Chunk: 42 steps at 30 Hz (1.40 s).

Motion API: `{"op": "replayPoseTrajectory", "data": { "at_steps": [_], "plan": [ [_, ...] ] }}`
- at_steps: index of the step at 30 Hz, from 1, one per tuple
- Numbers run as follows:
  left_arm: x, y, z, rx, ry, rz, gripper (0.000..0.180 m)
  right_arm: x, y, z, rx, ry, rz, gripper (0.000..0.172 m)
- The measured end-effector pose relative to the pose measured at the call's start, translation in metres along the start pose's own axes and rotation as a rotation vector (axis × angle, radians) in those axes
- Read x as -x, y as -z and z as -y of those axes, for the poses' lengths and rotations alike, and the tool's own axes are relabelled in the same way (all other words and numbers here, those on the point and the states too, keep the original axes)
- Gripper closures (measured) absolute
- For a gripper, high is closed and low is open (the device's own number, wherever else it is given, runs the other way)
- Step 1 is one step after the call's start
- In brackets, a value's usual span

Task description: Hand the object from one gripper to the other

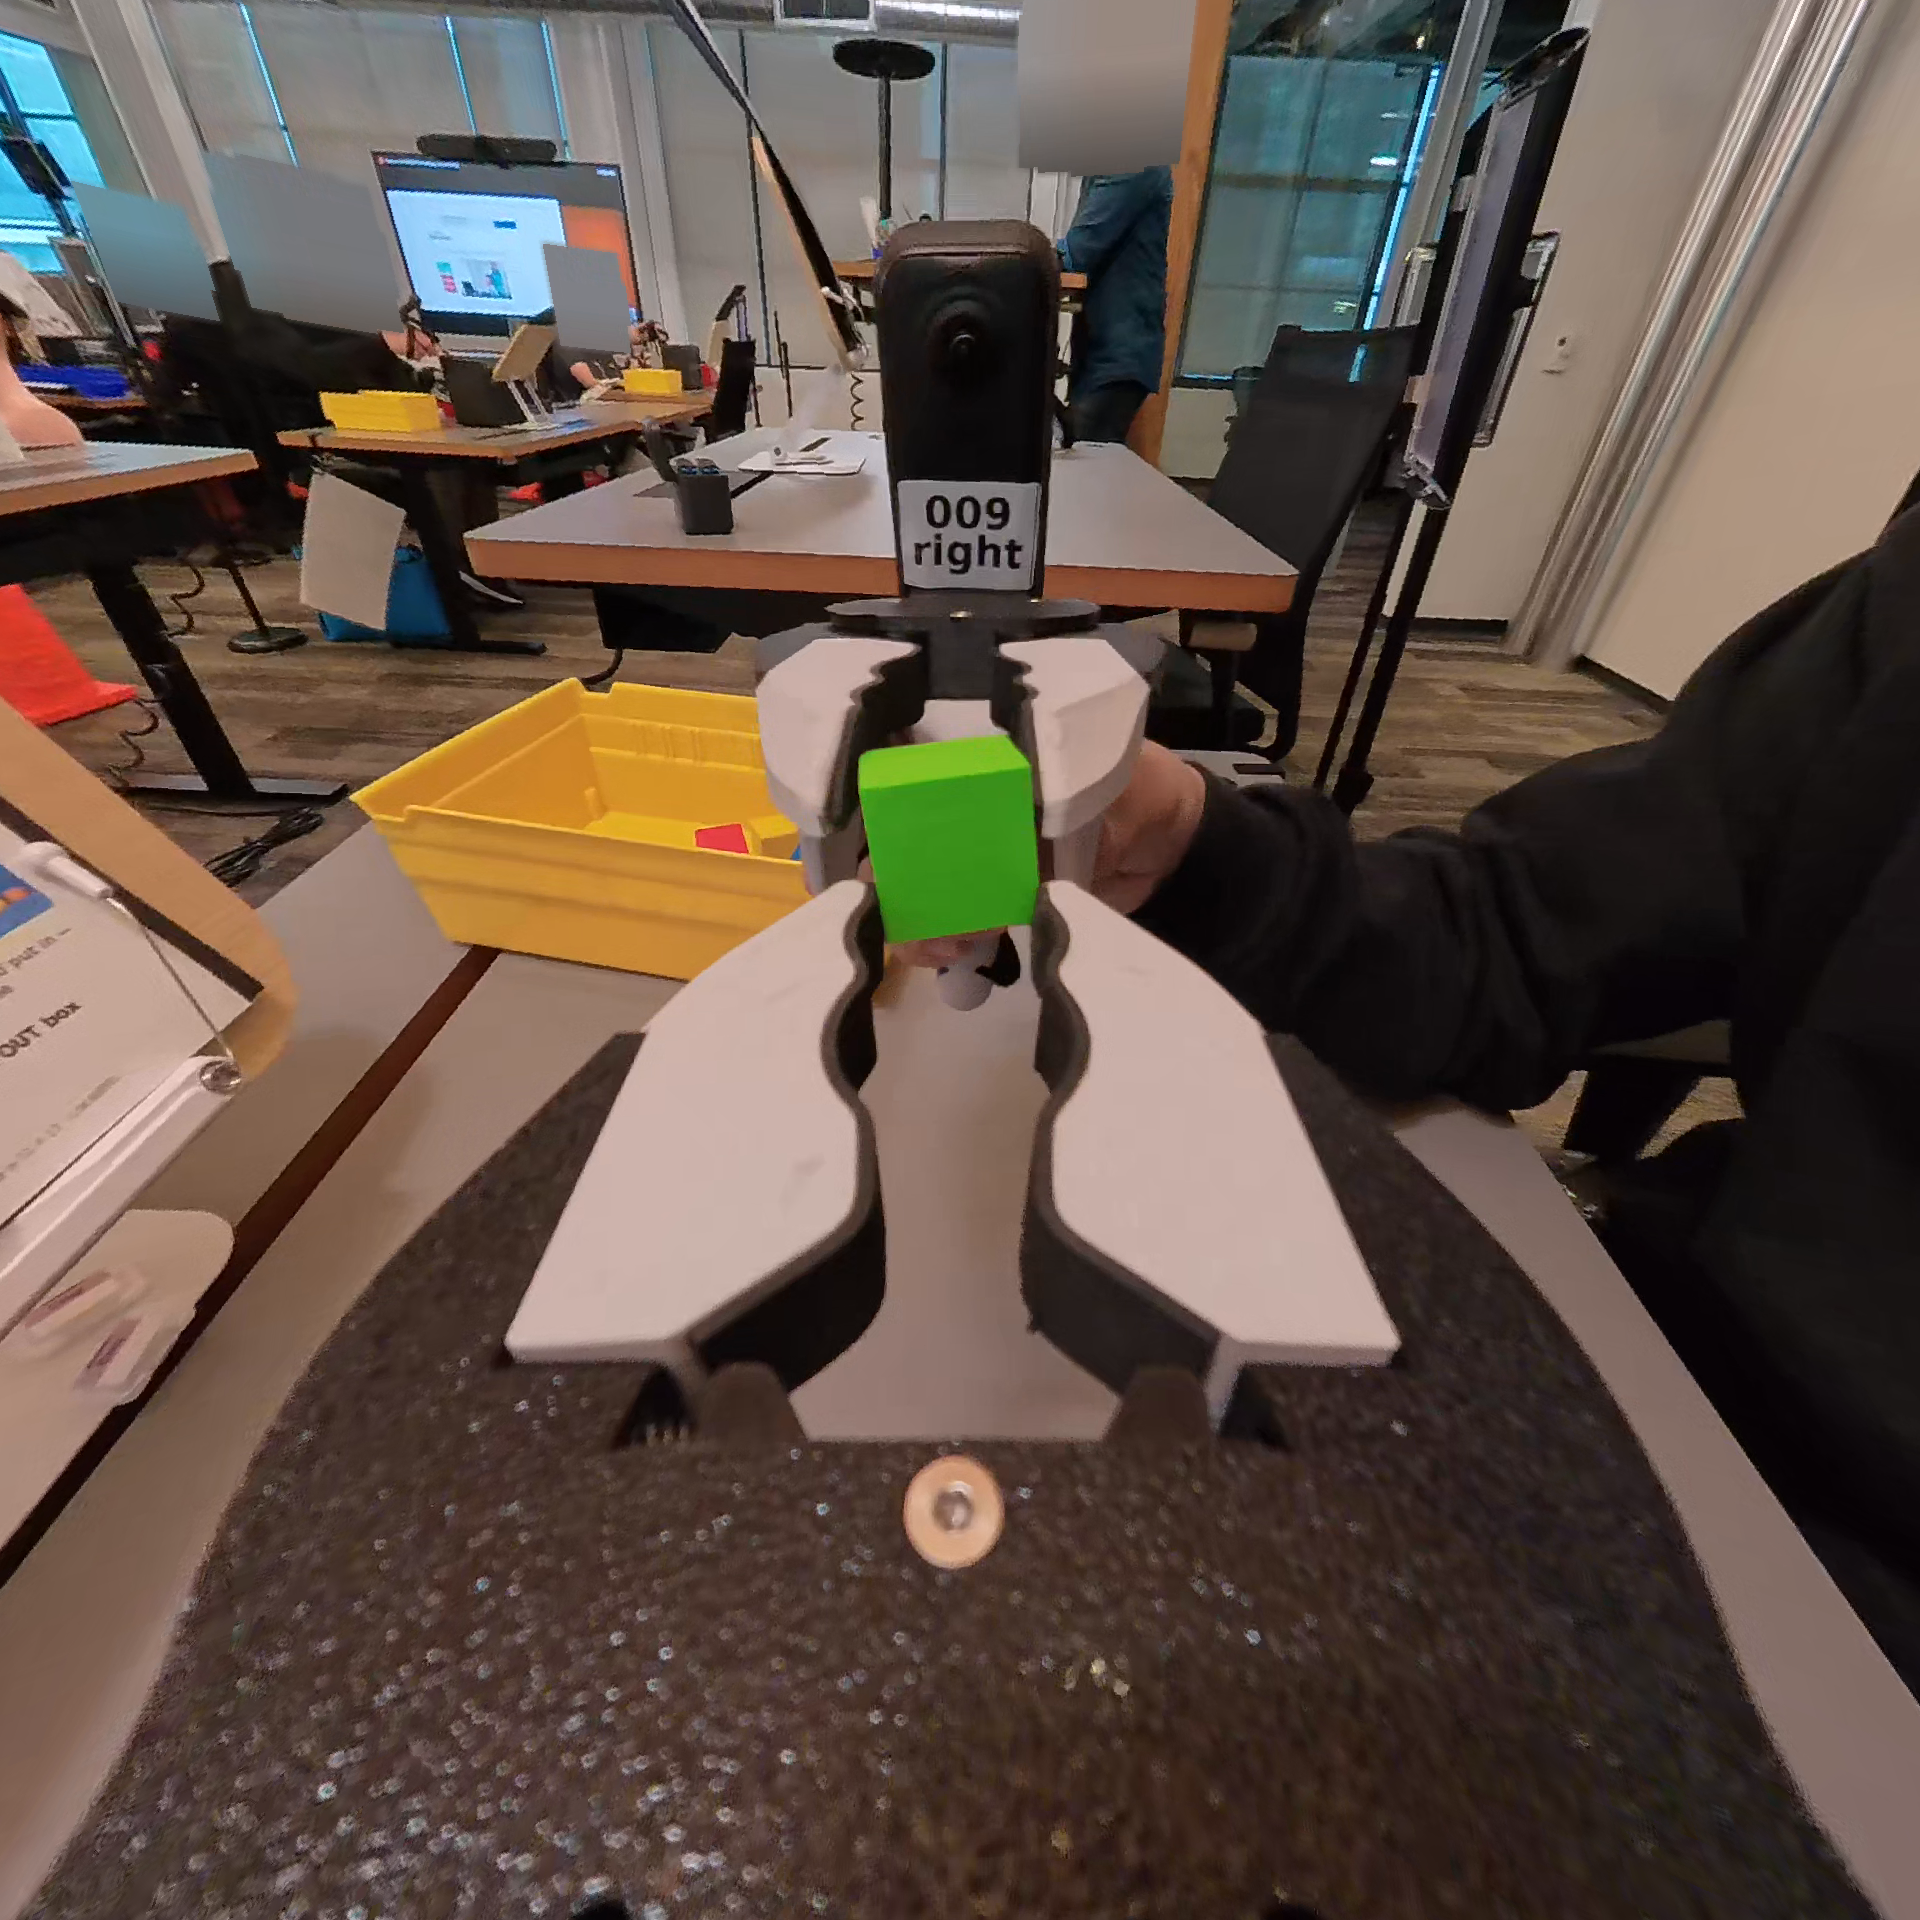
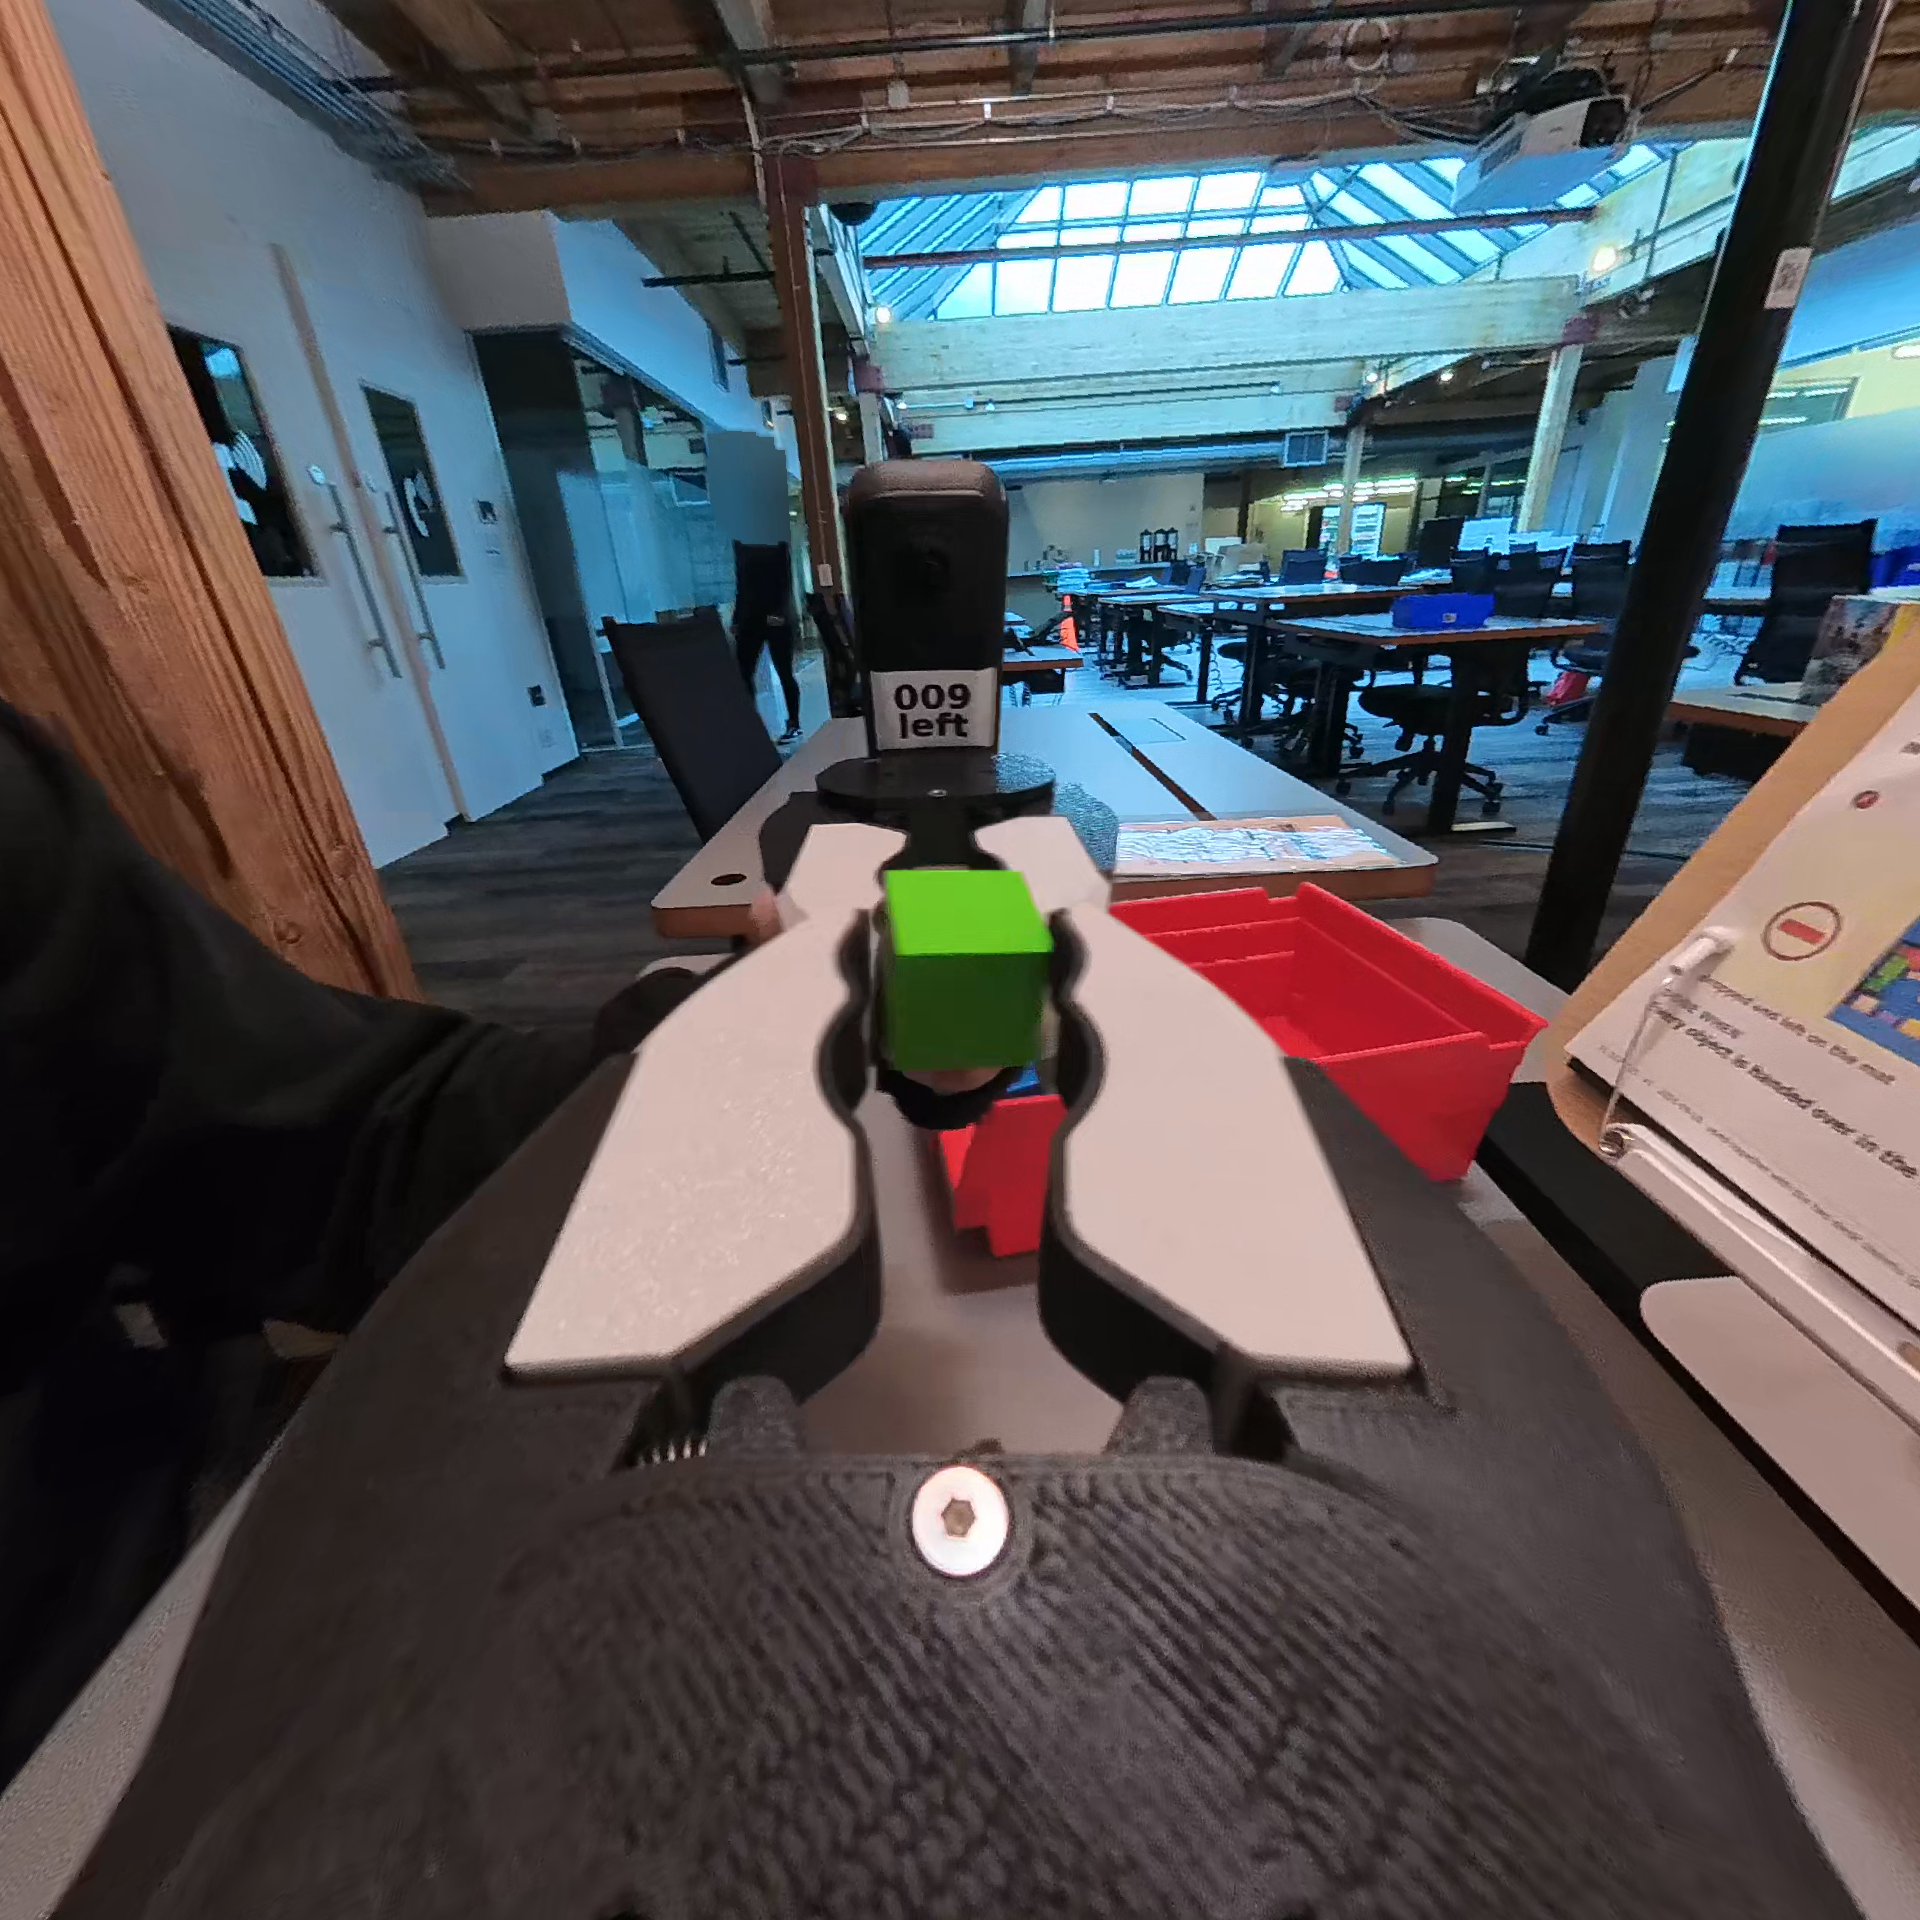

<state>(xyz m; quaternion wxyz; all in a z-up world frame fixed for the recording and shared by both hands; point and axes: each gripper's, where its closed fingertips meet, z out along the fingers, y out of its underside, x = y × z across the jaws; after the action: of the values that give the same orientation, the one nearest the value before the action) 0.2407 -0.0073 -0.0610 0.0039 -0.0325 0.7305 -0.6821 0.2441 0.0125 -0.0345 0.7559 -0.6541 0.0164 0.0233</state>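
- Both views show a green block [image 1: 951,836] up in the air over the table [image 1: 582,1039], between the two grippers that face each other tip to tip.
- Only the left wrist view shows a yellow bin [image 1: 540,831] on the table, with a red piece [image 1: 724,837] inside it. It also shows a hand [image 1: 1148,831] and a black sleeve [image 1: 1558,883] coming in from the right to hold the right gripper [image 1: 948,810].
- Only the right wrist view shows a red bin [image 2: 1351,1018] on the table, just past the fingers on the right. A sheet of paper on a stand [image 2: 1766,1039] sits at the far right edge.
- The right gripper is level and points straight at the other one. Its two fingers [image 2: 1127,997] are closed on the sides of the green block and press on it.
- The left gripper [image 1: 951,925] is level too. Its two fingers [image 1: 800,956] hug the near end of the block, and in the right wrist view they sit tight on its far end, so it grips the block as well.
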Motion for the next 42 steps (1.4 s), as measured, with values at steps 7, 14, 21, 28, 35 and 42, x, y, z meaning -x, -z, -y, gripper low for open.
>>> {"op": "replayPoseTrajectory", "data": {
  "at_steps": [7,14,21,28,35,42],
  "plan": [
    [0.031,0.006,-0.009,0.05,-0.008,0.214,0.142,-0.036,0.026,0.0,0.081,0.135,-0.245,0.143],
    [0.06,0.043,-0.013,0.099,0.031,0.421,0.142,-0.145,0.219,-0.01,0.242,0.138,-1.041,0.144],
    [0.068,0.064,-0.013,0.081,0.08,0.468,0.15,-0.174,0.299,-0.088,0.384,-0.19,-1.22,0.143],
    [0.084,0.09,-0.017,0.126,0.105,0.621,0.151,-0.18,0.302,-0.108,0.436,-0.262,-1.266,0.119],
    [0.103,0.203,-0.032,0.227,0.264,1.085,0.136,-0.166,0.28,-0.049,0.376,-0.052,-1.274,0.106],
    [0.121,0.241,-0.112,0.567,0.351,1.111,0.13,-0.155,0.229,-0.032,0.274,-0.047,-1.116,0.103]
  ]
}}
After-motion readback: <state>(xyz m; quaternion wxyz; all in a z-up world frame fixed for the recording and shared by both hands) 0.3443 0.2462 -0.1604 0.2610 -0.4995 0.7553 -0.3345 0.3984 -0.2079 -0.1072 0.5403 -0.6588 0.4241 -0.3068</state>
